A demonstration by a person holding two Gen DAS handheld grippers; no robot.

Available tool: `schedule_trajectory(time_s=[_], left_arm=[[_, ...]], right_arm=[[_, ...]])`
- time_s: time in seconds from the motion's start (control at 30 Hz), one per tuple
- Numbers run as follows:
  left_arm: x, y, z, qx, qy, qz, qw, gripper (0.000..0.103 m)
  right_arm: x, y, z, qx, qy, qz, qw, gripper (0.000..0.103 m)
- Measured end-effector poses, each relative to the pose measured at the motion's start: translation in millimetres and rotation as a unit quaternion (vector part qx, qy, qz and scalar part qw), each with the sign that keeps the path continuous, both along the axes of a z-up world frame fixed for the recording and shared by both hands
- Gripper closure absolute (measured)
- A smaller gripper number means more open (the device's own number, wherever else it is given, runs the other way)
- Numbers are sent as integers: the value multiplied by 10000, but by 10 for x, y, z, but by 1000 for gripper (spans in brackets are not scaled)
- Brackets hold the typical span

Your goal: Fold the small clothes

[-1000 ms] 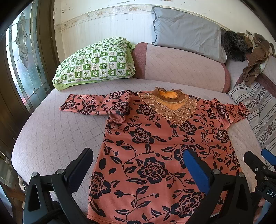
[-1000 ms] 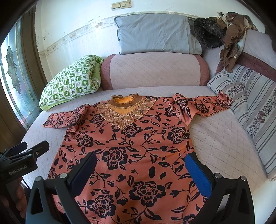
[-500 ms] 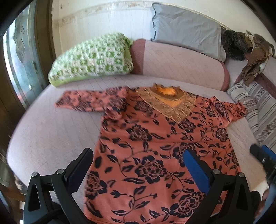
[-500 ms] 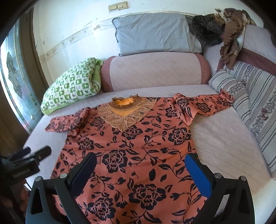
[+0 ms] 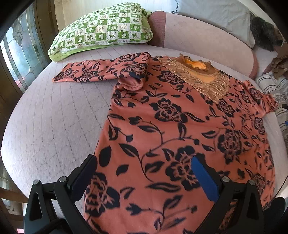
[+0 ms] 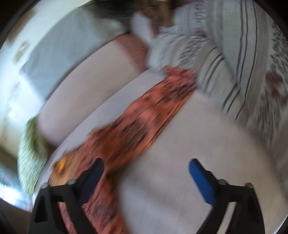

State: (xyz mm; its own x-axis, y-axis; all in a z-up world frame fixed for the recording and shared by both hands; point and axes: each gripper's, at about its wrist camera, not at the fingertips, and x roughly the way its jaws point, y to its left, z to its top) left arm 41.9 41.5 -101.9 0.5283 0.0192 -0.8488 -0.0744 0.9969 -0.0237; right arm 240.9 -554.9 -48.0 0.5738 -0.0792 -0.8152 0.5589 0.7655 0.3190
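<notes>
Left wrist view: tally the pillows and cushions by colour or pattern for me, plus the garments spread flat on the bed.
Green-and-white checked pillow: 1
Grey pillow: 1
Pink bolster: 1
Striped cushion: 1
Orange floral top spread flat: 1
Total: 5

We see soft daylight from the window (image 5: pixel 19 54) left of the fingers (image 5: pixel 84 172). The left wrist view is mostly sharp, bowed at its dark edges. The right wrist view is heavily motion-smeared, the wall washed out beyond the fingers (image 6: pixel 201 178).
</notes>
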Motion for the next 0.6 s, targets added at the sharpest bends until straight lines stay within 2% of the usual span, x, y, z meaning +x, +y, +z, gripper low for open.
schedule_trajectory(time_s=[0.1, 0.17, 0.23, 0.3, 0.33, 0.4, 0.43, 0.47, 0.53, 0.6], left_arm=[[114, -21, -30, 122, -46, -61, 9999, 0], [181, -47, -50, 182, -84, -115, 9997, 0], [254, -71, -85, 171, -71, -174, 9997, 0], [316, -111, -126, 146, -32, -236, 9996, 0], [343, -134, -152, 133, 2, -272, 9995, 0], [373, -176, -189, 150, 41, -346, 9993, 0], [388, -195, -209, 195, 51, -373, 9991, 0], [398, -203, -226, 232, 70, -386, 9990, 0], [405, -194, -239, 232, 69, -385, 9990, 0], [399, -135, -229, 182, 38, -317, 9993, 0]], right_arm=[[452, -263, 10, -1033, 254, 1, 9943, 29], [781, -319, -34, -1724, 563, 308, 9829, 36], [1095, -318, -138, -2559, 964, 563, 9602, 38], [1319, -355, -267, -3149, 1246, 622, 9388, 39], [1398, -390, -320, -3275, 1343, 639, 9331, 40], [1547, -414, -534, -3438, 1716, 829, 9195, 60], [1621, -414, -693, -3552, 2071, 963, 9064, 88], [1644, -420, -764, -3574, 2194, 997, 9023, 94], [1640, -501, -791, -3254, 2147, 879, 9167, 95], [1598, -553, -694, -2866, 1908, 798, 9355, 95]])
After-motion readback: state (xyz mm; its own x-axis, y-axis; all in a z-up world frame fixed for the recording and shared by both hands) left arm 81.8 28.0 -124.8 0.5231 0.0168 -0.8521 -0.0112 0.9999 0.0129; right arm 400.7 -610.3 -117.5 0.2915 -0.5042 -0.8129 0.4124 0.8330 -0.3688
